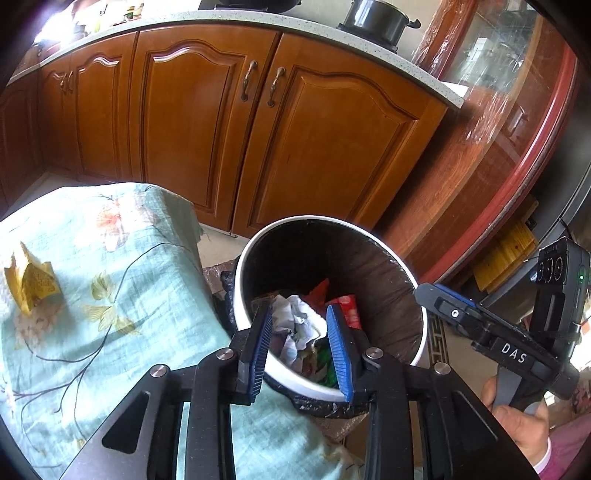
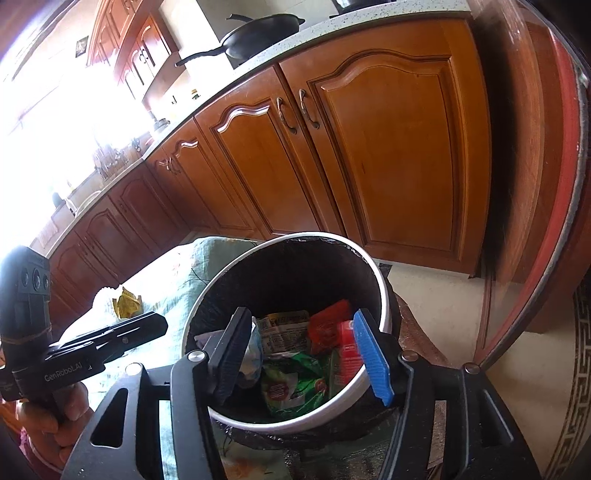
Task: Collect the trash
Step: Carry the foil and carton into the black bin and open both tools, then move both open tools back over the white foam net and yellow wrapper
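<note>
A white trash bin (image 1: 258,240) with a black liner stands beside the table; it also shows in the right wrist view (image 2: 384,291). It holds crumpled paper (image 1: 301,317), red wrappers (image 2: 327,326) and a green wrapper (image 2: 295,384). My left gripper (image 1: 300,321) hangs open and empty over the bin. My right gripper (image 2: 301,332) is open and empty over the bin too. A crumpled yellow wrapper (image 1: 31,280) lies on the table's flowered cloth (image 1: 110,288), far left of my left gripper; the right wrist view shows it (image 2: 127,302) as well.
Wooden kitchen cabinets (image 1: 229,129) stand behind the bin under a speckled counter (image 1: 207,18) with a pot (image 1: 373,18) and a pan (image 2: 258,35). A round glass-topped table with a red rim (image 1: 517,177) is at the right. A patterned rug (image 2: 576,387) lies on the floor.
</note>
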The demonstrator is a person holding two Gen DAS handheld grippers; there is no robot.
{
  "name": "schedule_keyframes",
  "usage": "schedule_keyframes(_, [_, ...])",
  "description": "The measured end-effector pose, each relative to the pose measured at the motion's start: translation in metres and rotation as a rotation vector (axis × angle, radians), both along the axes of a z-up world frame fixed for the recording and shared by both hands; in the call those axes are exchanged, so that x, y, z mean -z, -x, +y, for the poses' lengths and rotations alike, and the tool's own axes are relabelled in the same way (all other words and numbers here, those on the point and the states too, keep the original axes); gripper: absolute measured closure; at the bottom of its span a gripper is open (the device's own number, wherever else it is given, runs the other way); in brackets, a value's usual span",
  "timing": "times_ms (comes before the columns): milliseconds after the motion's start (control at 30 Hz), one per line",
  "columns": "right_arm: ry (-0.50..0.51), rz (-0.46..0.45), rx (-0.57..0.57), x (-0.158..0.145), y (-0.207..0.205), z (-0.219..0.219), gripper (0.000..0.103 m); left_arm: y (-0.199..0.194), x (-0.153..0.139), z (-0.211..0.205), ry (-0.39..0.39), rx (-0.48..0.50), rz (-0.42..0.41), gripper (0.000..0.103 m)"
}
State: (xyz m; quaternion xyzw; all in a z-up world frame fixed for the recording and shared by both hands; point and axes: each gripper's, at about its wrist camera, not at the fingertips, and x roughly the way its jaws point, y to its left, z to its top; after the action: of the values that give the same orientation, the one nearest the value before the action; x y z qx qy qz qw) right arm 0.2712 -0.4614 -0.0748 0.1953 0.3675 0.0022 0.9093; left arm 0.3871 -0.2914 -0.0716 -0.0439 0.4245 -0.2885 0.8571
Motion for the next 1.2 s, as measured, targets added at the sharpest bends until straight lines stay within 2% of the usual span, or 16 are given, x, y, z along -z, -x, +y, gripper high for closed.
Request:
schedule_keyframes(33, [-0.004, -0.007, 0.001, -0.001, 0.002, 0.001, 0.041, 0.003, 0.000, 0.005, 0.000, -0.008, -0.003, 0.069])
schedule_keyframes(100, [-0.012, -0.022, 0.001, -0.004, 0.008, 0.006, 0.031, 0.011, 0.001, 0.018, 0.005, -0.029, -0.006, 0.065])
schedule_keyframes(233, [-0.005, -0.054, -0.016, -0.012, 0.017, 0.024, 0.024, 0.028, 0.005, 0.050, 0.022, -0.092, 0.005, 0.062])
schedule_keyframes(333, [-0.004, -0.072, -0.053, -0.017, 0.020, 0.044, 0.019, 0.041, 0.010, 0.081, 0.047, -0.150, 0.023, 0.058])
schedule_keyframes(600, [-0.030, -0.080, -0.190, -0.020, 0.019, 0.107, 0.004, 0.079, 0.012, 0.153, 0.045, -0.292, 0.026, 0.051])
schedule_keyframes(767, [-0.046, -0.010, -0.257, -0.012, 0.006, 0.148, 0.000, 0.097, 0.010, 0.196, 0.042, -0.371, 0.024, 0.047])
schedule_keyframes(833, [-0.023, 0.027, -0.263, -0.010, -0.001, 0.164, 0.000, 0.099, 0.007, 0.210, 0.038, -0.398, 0.022, 0.046])
schedule_keyframes(1000, [0.063, 0.047, -0.283, -0.009, -0.013, 0.199, 0.000, 0.105, 0.006, 0.245, 0.034, -0.462, 0.026, 0.045])
schedule_keyframes(1100, [0.044, 0.038, -0.335, -0.006, -0.019, 0.214, 0.000, 0.105, 0.004, 0.260, 0.034, -0.487, 0.025, 0.045])
schedule_keyframes(1200, [-0.041, 0.023, -0.338, -0.001, -0.030, 0.215, 0.000, 0.100, 0.003, 0.268, 0.023, -0.500, 0.019, 0.045])
